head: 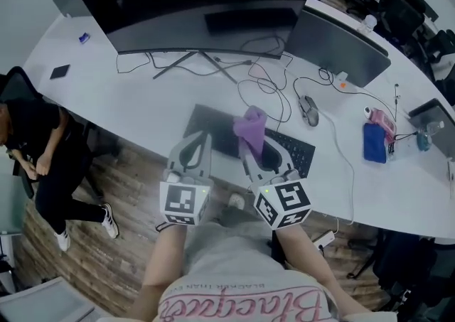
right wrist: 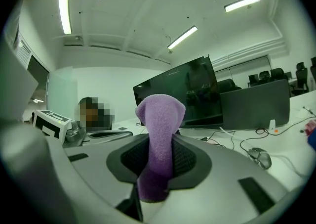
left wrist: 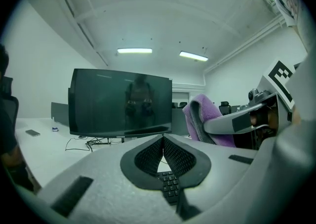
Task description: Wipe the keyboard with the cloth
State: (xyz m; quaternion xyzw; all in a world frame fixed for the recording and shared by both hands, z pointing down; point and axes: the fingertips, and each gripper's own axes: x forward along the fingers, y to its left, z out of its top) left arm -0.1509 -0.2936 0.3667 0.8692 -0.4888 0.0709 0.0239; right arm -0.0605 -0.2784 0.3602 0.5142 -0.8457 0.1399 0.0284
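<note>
Big white desk [head: 142,100] takes up most of the room here. A wide curved monitor [head: 199,1] sits along its back edge, screen dark, and there's a second, smaller monitor [head: 341,47] toward the right end. The black keyboard [head: 222,134] lies near the desk's front edge, right in front of the curved screen.

Both claws are over it, side by side. The left gripper [left wrist: 163,139] has its pads pinched together at the tips with nothing between them, and you can see keys just below. The right gripper [right wrist: 160,139] is clamped on the purple cloth [right wrist: 160,114], which sticks up past the jaw tips in a bunched lump over the middle of the keyboard. Can't tell if the cloth actually touches the keys.

A mouse [head: 308,109] sits just right of the keyboard.
</note>
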